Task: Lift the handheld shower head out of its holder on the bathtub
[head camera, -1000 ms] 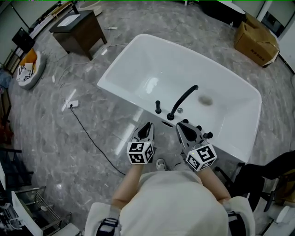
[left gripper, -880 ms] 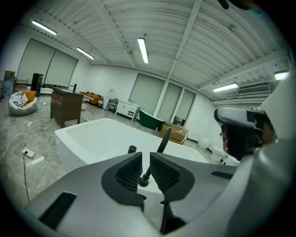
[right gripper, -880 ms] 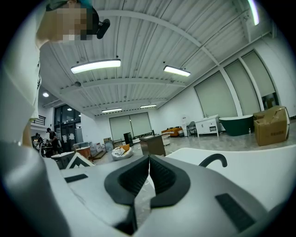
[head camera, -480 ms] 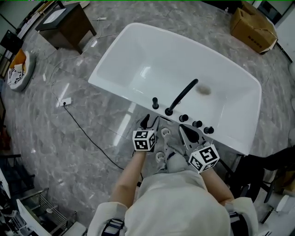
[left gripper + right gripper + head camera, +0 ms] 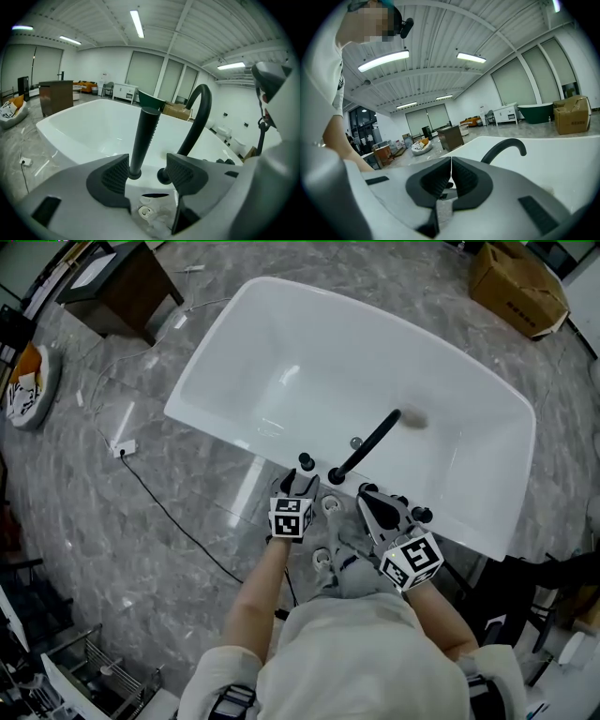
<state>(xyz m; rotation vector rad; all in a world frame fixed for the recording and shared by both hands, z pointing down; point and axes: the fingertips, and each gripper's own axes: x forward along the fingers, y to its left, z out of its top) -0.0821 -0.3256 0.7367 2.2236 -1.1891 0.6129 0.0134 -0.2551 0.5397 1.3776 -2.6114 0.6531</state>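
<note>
Lowered since a second ago, the left gripper (image 5: 300, 482) has been brought down to the near rim of the white bathtub (image 5: 211, 423), and its jaws, shut at that time, have just been opening and are now spread wide. Between them, in the left gripper view, the black handheld shower head (image 5: 145, 136) is seen standing upright in its holder on the rim, nearer the left-hand pad, with neither pad pressed on it. Just to its right the curved black spout (image 5: 197, 117) is seen arching over the basin. The right gripper (image 5: 367, 495) is held near the rim, beside the black knobs (image 5: 422, 514), and its jaws are closed together with nothing between them. On the grey marbled floor (image 5: 112, 521) beyond the tub, a dark cabinet (image 5: 112, 287) and a cardboard box (image 5: 520, 287) are set well apart.
</note>
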